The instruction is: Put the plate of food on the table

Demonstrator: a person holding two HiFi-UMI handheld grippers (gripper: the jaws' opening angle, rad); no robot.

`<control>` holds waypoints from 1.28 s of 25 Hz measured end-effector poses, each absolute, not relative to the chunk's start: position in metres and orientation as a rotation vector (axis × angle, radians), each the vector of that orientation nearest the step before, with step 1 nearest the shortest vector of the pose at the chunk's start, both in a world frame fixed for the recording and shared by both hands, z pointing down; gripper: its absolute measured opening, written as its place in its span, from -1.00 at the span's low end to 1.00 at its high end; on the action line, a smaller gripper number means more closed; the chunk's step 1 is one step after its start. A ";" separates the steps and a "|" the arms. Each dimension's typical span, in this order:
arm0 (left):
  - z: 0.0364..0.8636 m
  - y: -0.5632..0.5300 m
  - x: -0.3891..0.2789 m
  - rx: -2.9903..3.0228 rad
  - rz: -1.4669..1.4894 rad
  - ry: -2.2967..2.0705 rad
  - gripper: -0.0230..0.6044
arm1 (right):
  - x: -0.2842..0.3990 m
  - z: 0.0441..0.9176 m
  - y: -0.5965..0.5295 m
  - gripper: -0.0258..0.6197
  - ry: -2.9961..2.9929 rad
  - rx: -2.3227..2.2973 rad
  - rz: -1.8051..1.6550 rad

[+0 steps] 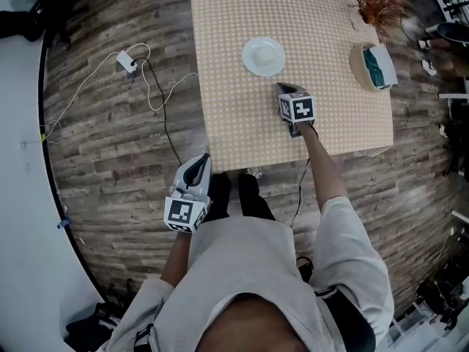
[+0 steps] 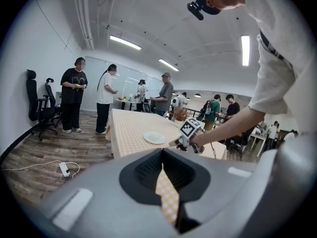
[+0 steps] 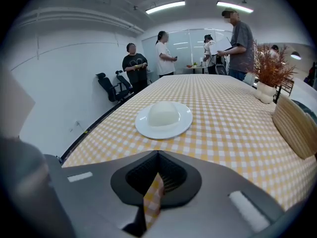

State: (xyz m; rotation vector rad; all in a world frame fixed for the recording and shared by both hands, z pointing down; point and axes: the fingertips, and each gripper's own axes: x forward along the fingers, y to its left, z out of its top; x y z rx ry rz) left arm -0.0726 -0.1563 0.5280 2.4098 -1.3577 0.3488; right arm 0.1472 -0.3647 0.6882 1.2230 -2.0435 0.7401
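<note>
Head view: plate of food (image 1: 264, 56) on checked table (image 1: 220, 101), just beyond right gripper (image 1: 284, 88), jaws together on nothing. Left gripper (image 1: 199, 161), likewise closed and empty, hangs off the table. Risk: the right gripper swinging forward would shove the plate.

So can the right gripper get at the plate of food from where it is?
Probably yes: the plate lies straight ahead of the right gripper on bare tablecloth, nothing between them, though its jaws are shut.
</note>
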 end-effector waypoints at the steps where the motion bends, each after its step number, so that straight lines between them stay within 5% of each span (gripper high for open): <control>1: 0.526 -0.155 -0.070 2.416 0.349 -1.357 -0.90 | 0.148 0.682 -0.360 -0.92 -2.062 1.237 0.741; 19: 0.466 -0.093 0.020 2.620 0.299 -1.343 -0.90 | 0.175 0.552 -0.183 -0.93 -2.410 1.430 0.635; 32: 0.445 -0.053 0.010 2.694 0.262 -1.293 -0.90 | 0.159 0.495 -0.061 -0.93 -2.437 1.650 0.615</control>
